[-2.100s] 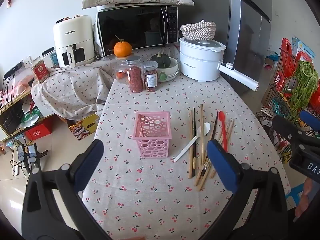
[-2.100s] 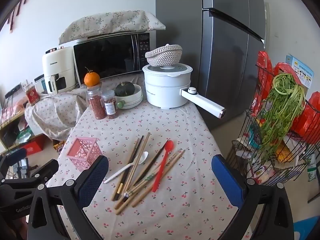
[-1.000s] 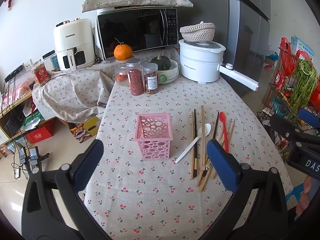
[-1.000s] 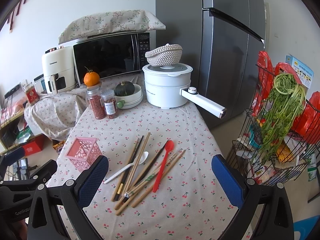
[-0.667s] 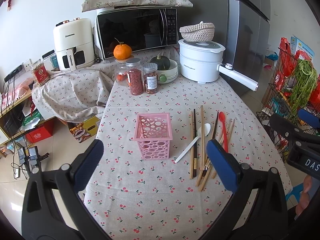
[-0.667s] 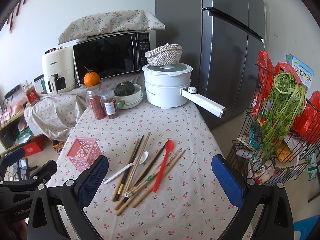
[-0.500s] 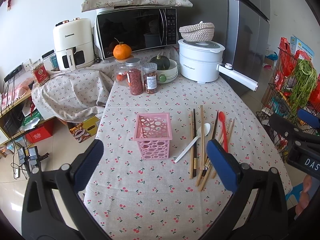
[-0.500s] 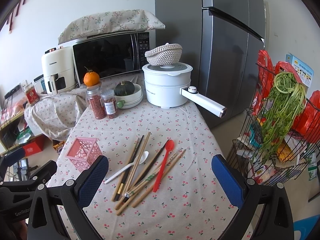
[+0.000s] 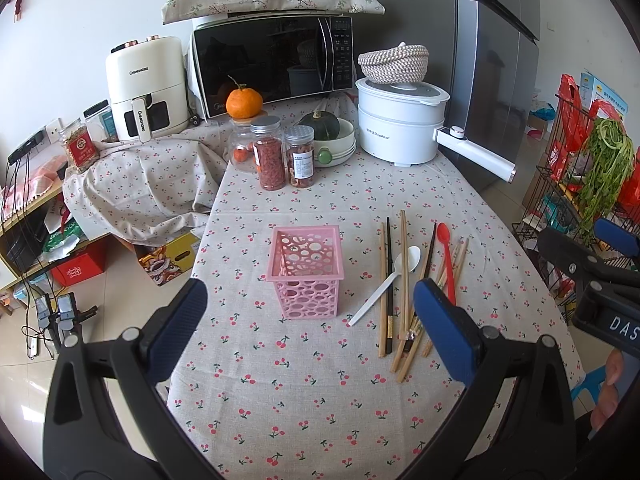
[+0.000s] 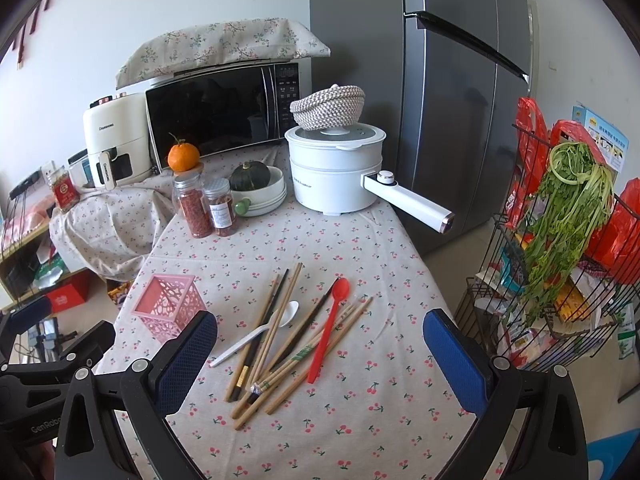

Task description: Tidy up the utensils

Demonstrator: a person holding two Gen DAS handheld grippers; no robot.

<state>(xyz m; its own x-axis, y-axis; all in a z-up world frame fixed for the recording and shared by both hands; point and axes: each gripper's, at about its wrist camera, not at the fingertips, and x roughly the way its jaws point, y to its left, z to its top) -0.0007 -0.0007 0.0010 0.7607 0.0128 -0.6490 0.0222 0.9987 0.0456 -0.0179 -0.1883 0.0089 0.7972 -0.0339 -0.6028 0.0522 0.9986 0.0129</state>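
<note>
Left wrist view: one blue finger of the left gripper [image 9: 444,330] covers the near ends of the chopsticks [image 9: 404,272] lying right of the pink basket [image 9: 306,272]. The basket's floor is not discernible through its perforated walls. The desk [image 9: 304,400] is cut off by the lower edge. Right wrist view: the fridge [image 10: 448,80] behind the basket runs past the top edge; jar labels [image 10: 218,214] are too small to read.

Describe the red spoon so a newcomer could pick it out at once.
Start at the pink basket standing on the cherry-print tablecloth, then look to the loose pile of chopsticks beside it. The red spoon lies on the far side of that pile from the basket. It is the only red utensil; the other spoon is white.
</note>
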